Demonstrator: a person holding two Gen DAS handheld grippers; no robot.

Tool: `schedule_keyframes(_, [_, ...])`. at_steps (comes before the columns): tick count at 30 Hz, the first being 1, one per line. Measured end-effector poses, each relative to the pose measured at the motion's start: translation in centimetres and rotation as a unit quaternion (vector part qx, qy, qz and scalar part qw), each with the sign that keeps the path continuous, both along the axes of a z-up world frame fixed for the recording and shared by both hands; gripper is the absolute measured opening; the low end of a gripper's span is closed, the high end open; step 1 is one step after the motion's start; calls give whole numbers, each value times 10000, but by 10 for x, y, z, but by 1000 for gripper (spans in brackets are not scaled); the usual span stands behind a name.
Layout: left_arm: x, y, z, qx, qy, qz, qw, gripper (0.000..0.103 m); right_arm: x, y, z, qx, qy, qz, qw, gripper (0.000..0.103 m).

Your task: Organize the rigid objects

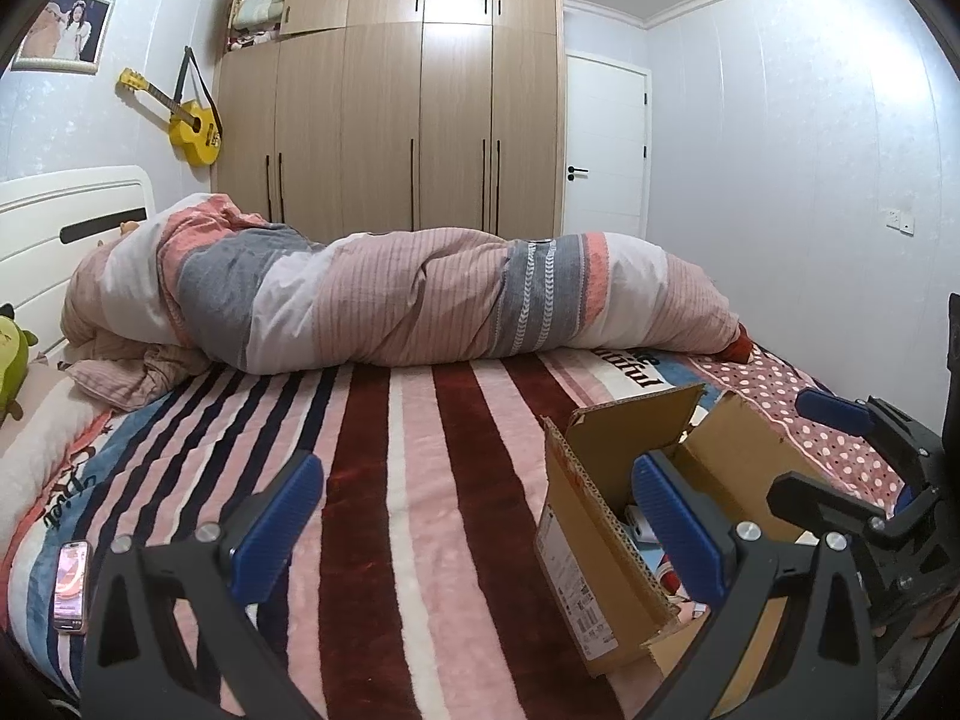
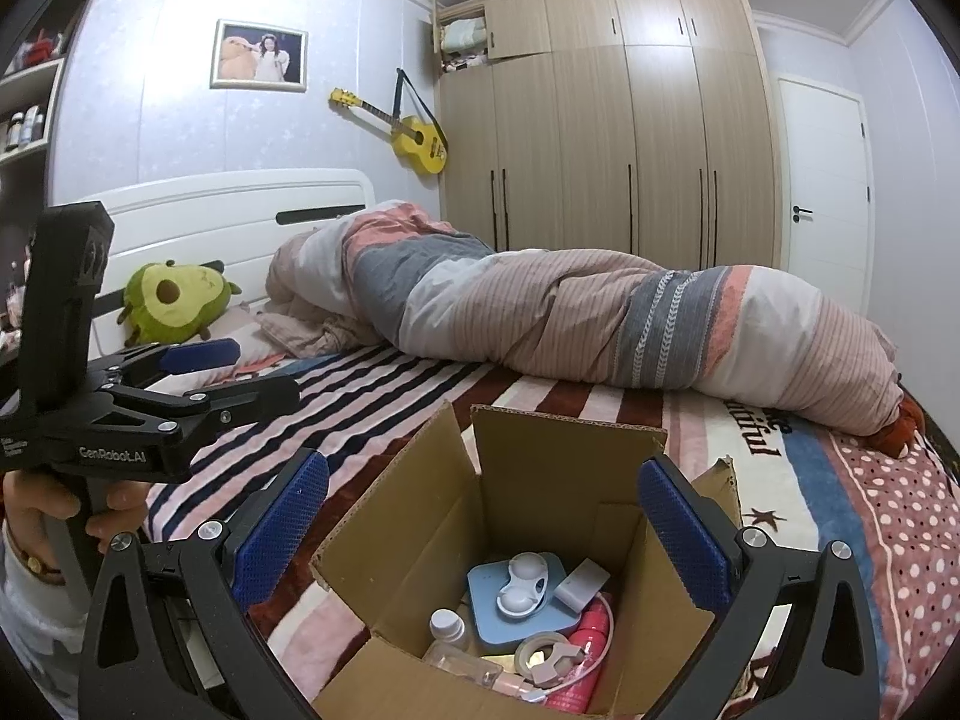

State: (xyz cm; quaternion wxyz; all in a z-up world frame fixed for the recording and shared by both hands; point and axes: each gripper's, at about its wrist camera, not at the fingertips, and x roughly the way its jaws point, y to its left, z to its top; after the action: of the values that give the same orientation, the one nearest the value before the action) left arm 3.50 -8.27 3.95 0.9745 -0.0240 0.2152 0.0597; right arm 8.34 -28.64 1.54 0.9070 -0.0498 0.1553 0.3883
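One open cardboard box (image 2: 480, 540) sits on the striped bed (image 2: 372, 396), at 6 o'clock in the right wrist view, its flaps raised. Inside lie a blue tray (image 2: 516, 630) bearing a white lens case (image 2: 522, 588), a small bottle (image 2: 447, 624), a tape roll (image 2: 543, 651) and a pink tube (image 2: 579, 666). Right tool (image 2: 480, 516) hovers above the box, spread and empty. Left tool (image 1: 474, 516) is spread too, the box at its 3 o'clock; a phone (image 1: 71, 585) lies at 8 o'clock.
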Motion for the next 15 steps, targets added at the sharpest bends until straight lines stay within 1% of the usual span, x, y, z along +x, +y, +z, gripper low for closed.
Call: schedule_keyframes(15, [0,1,-1,-21,-21,20,10000,102,0,1,-1,-4,4,-2,10000,103])
